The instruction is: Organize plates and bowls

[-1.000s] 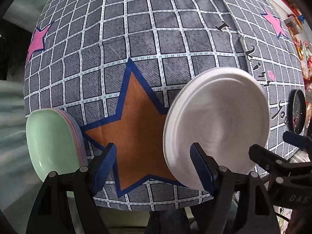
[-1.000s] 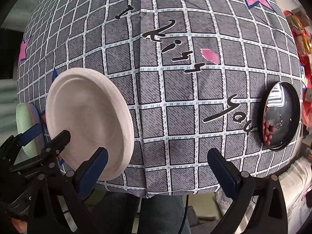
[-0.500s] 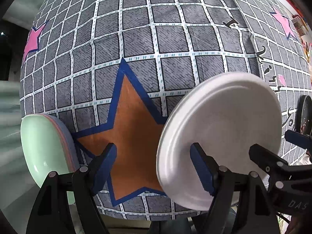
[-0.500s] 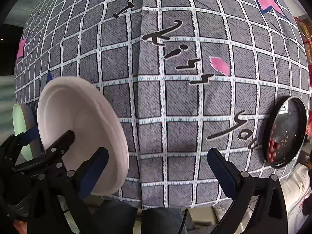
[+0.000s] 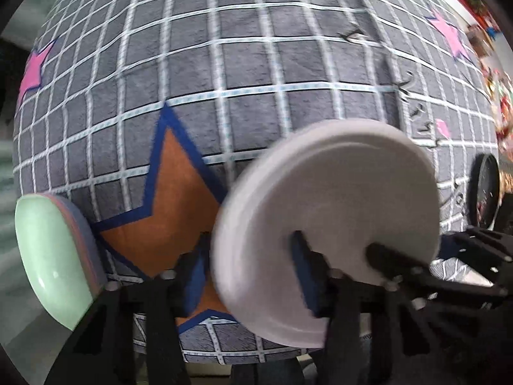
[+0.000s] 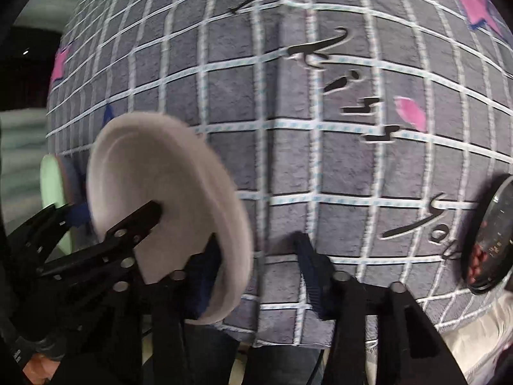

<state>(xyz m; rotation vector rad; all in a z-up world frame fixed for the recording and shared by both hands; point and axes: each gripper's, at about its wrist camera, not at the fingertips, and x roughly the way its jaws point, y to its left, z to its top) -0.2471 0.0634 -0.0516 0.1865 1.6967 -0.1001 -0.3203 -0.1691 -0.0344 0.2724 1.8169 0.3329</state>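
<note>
1. Sitting at the far left edge of the table, at about eight o'clock in the left wrist view, is a stack of bowls (image 5: 51,253) with a pale green one on top and pinkish rims below it. It overhangs the edge of the grey checked tablecloth (image 5: 256,80), with blurred floor beyond.

2. An orange star (image 5: 166,211) with a blue outline is printed on the cloth between the stack and the plate. This strip of cloth is bare.

3. The left gripper (image 5: 250,282) points down at six o'clock, with its jaws closing. One blue pad is under the near rim of the white plate (image 5: 336,224) and the other is above its face. Blur hides whether the pads press on it yet.

4. The white plate is tilted, with its near rim at the front edge of the table and its far rim at one o'clock.

5. The right gripper (image 6: 256,272) also has closing jaws. Its left finger is behind the plate's right rim, and its right finger is over bare cloth. The rim lies at the left of the gap, and contact cannot be told.

6. Right of the plate lies wide open cloth printed with black script.

7. A dark round tray (image 6: 490,237) holding small red pieces sits at four o'clock in the right wrist view, at the right edge of the table, well apart from the plate.
</note>
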